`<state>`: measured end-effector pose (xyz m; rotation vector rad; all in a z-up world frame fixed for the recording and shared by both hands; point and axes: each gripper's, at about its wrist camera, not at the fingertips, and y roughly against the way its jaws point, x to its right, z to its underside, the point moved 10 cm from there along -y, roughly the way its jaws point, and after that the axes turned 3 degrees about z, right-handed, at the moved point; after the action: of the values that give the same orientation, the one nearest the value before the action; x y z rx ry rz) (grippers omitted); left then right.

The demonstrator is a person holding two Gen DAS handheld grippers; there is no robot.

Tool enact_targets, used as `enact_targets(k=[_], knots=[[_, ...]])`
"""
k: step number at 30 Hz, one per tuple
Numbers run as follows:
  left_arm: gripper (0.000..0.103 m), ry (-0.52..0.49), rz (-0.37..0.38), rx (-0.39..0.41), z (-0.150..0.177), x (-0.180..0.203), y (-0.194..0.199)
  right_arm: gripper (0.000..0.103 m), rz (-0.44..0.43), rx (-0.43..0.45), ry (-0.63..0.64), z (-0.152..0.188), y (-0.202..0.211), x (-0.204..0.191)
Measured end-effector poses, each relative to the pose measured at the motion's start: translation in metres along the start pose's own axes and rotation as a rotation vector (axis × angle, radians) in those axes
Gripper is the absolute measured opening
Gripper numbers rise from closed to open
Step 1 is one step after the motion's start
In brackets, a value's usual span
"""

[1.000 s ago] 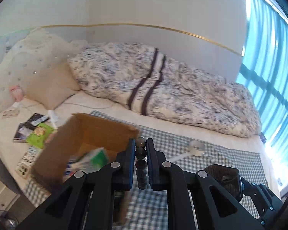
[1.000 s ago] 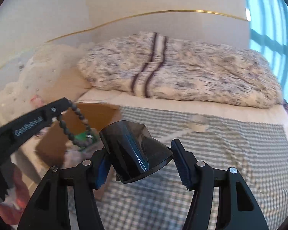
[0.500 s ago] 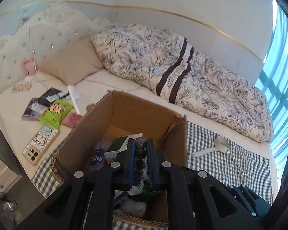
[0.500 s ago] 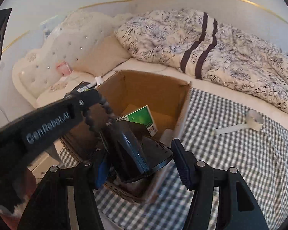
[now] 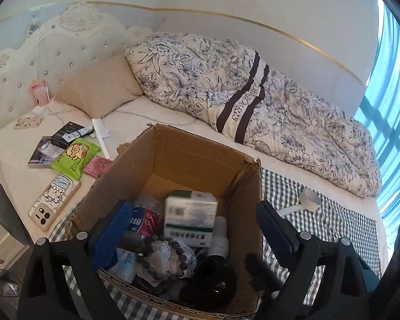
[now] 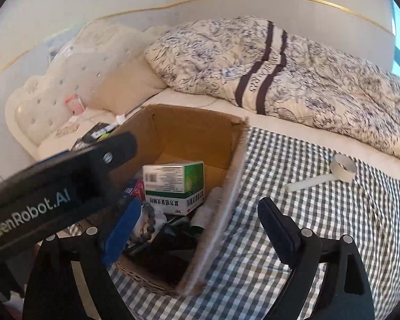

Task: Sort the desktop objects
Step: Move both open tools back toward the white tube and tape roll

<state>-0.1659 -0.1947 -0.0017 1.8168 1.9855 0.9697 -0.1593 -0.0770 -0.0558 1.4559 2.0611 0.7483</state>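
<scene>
Cardboard box (image 5: 200, 157) full; both hand-held grippers, left (image 5: 189, 229) and right (image 6: 200, 229), gaping, empty. Could snag beads (image 5: 164, 256) or tip box edge on withdrawal.

- Cardboard box (image 5: 200, 157): showing plain brown walls.
- Medicine carton (image 6: 174, 186) inside the box: displaying white faces and a green end.
- Bead bracelet (image 5: 162, 253) in the box: appearing dark grey.
- Cloth (image 6: 320, 226) under the box: showing a grey-and-white check.
- Duvet (image 5: 253, 101) behind the box: bearing a dark floral print on cream, with two brown stripes.
- Wipes packet (image 5: 76, 157) left of the box: showing bright green.
</scene>
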Motion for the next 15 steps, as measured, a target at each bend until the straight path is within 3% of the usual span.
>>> enact_targets(k=[15], knots=[[0.097, -0.09, 0.023, -0.02, 0.017, 0.064, -0.001, 0.09, 0.108, 0.057, -0.153, 0.007, 0.035, 0.102]])
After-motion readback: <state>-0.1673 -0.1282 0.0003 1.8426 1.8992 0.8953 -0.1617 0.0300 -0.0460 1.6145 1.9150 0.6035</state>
